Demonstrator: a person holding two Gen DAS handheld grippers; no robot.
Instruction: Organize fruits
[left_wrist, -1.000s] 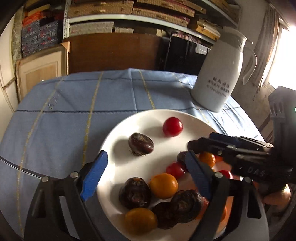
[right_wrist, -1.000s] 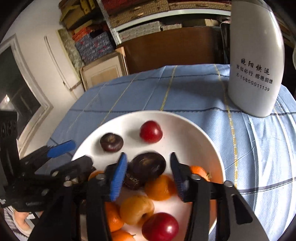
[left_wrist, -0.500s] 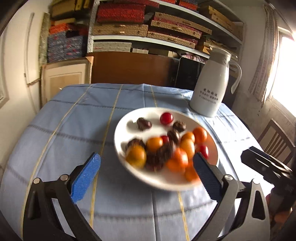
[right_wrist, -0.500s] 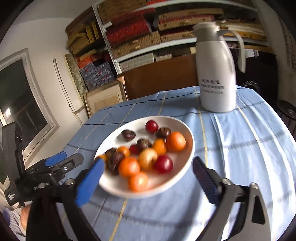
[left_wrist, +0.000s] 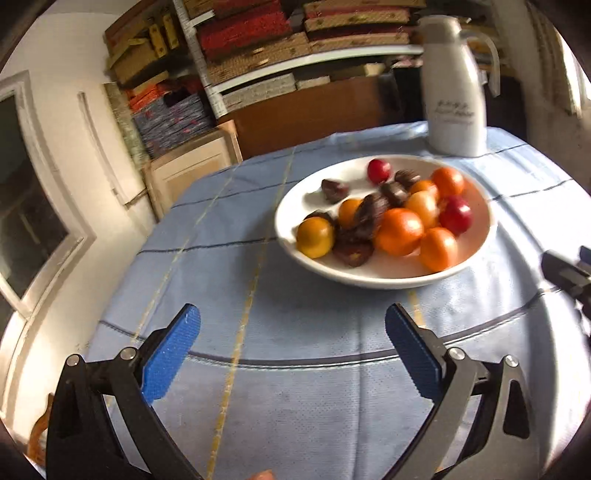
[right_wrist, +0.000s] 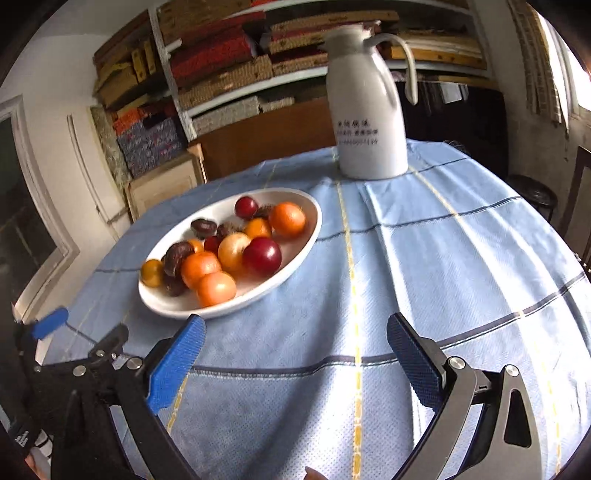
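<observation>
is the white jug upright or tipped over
Upright: the white handled jug stands on its base on the blue checked tablecloth, lid on top, beyond the white fruit plate.

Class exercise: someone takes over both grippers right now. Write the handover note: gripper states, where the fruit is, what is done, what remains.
Left gripper: open, empty, above the blue tablecloth.
Right gripper: open, empty; both have just opened.
Fruit: orange, red and dark pieces piled on the white plate, none on the cloth. White jug stands behind.
Done: all fruit plated.
Left: possibly sorting by kind; colours lie mixed.
</observation>
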